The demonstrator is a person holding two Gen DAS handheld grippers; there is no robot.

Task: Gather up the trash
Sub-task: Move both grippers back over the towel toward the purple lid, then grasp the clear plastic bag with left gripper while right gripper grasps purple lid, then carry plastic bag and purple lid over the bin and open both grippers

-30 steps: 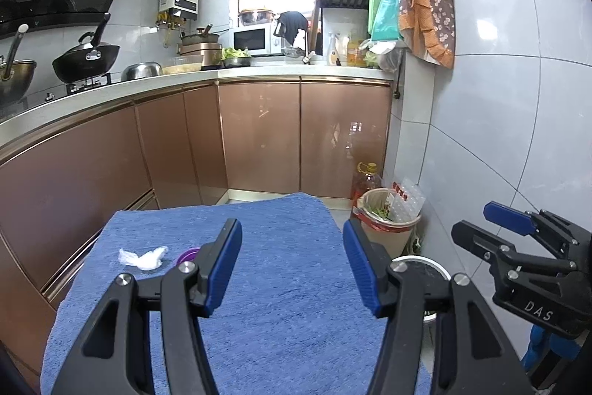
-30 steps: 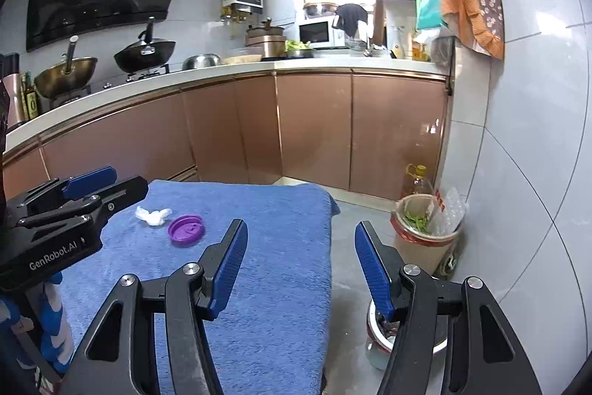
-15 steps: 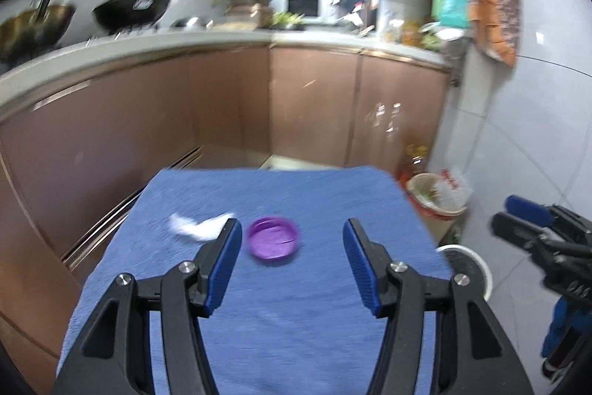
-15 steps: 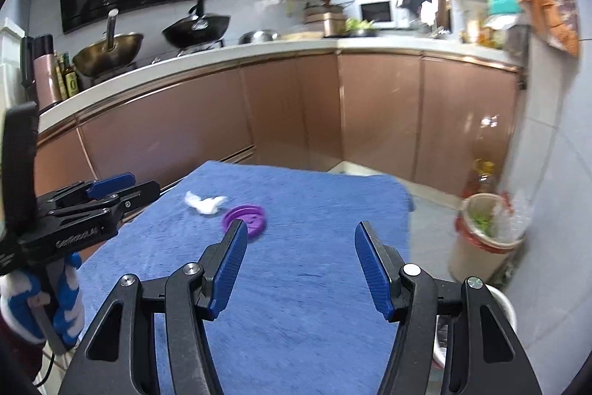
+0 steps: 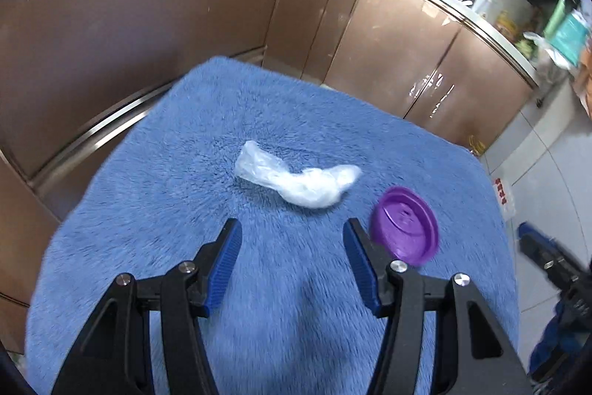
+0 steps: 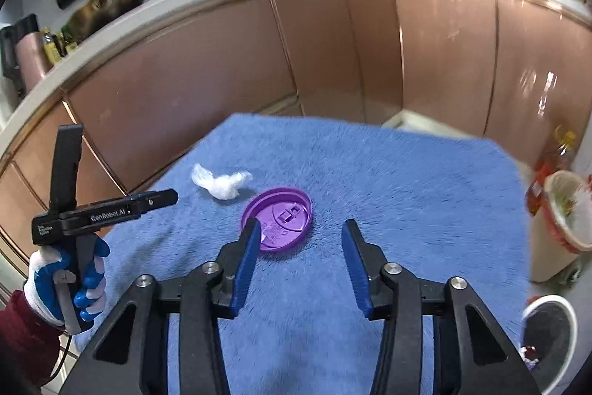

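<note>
A crumpled clear plastic wrapper (image 5: pixel 296 178) lies on the blue fuzzy cloth (image 5: pixel 185 195). A purple cup lid (image 5: pixel 405 224) lies just right of it. My left gripper (image 5: pixel 292 239) is open and empty, hovering a little short of the wrapper. My right gripper (image 6: pixel 298 239) is open and empty, above the cloth (image 6: pixel 407 202), with the purple lid (image 6: pixel 277 217) just beyond its left finger and the wrapper (image 6: pixel 222 182) further left. The left gripper also shows in the right wrist view (image 6: pixel 162 198), held by a gloved hand.
Brown kitchen cabinets (image 6: pixel 333 62) wrap around the far side of the cloth. A trash bin with a red-and-white bag (image 6: pixel 564 210) stands on the floor at the right, with a white bowl (image 6: pixel 551 332) on the floor below it.
Both grippers have tilted down and moved forward over the cloth. The left one has swung left so the wrapper now lies ahead of its jaws. The right one has closed in on the purple lid.
</note>
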